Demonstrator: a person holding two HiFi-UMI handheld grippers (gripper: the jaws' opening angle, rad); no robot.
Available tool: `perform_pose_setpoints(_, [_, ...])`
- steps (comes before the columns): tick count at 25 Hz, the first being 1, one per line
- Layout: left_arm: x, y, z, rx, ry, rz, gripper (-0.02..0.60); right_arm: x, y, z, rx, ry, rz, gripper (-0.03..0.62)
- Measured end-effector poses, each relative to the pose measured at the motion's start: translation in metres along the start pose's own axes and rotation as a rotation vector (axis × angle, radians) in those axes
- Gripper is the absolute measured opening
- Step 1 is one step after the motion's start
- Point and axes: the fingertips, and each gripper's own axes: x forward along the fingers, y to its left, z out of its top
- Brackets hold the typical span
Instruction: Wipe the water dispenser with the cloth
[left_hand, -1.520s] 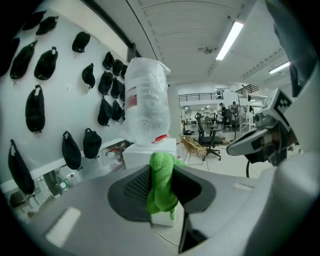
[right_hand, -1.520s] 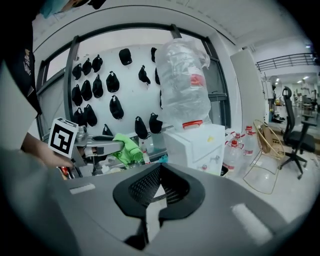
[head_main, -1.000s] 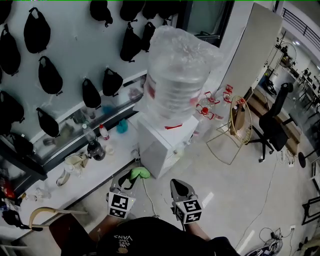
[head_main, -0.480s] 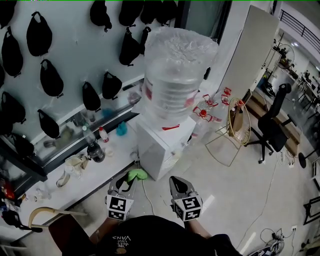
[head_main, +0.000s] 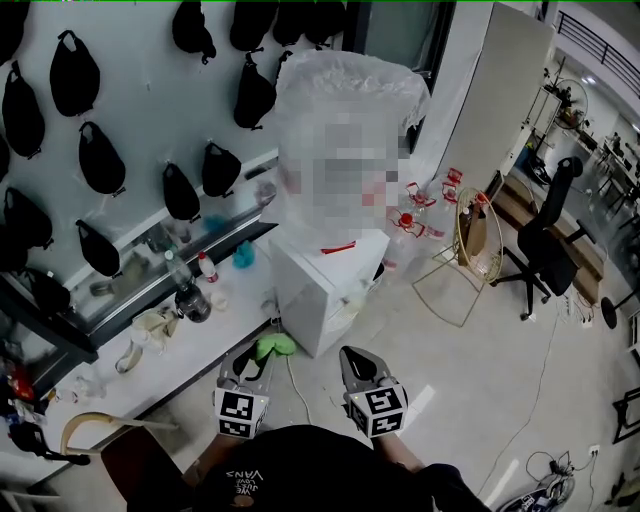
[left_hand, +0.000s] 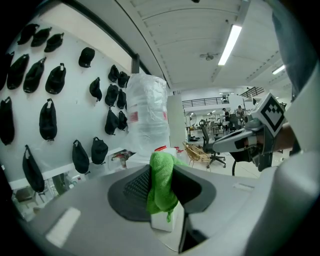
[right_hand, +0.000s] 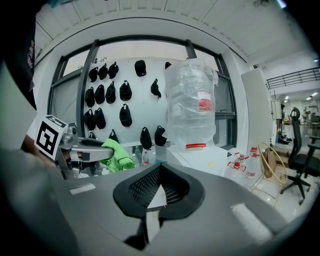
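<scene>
Two grippers are held low and close to the person's body, side by side, both pointing away toward the water dispenser. It stands on the floor just beyond them, against the far wall.

The left gripper is held about level and angled a little to the right. Its jaws are clamped on a green cloth, which fills the gap between the pads and bunches out past the tips, with a small tail hanging below. In the head view the cloth sits at the jaw tips near the foot of the dispenser's white cabinet, clear of it and not touching.

The right gripper is just beside the left one, apart from it. Its jaws are brought together with nothing between them, and they aim at the cabinet's near face.

A big clear bottle stands upside down on the cabinet top, with a red collar at its neck. Rows of black caps hang on the wall to the left. An office chair stands well apart on the far right.
</scene>
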Motion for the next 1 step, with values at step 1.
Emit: perform_pose_setpoints(1, [0.0002,-0.0005,0.0000,0.000,0.000,0.003,0.115,-0.0004,-0.0006,0.0002,-0.001,-0.002,0.001,0.005])
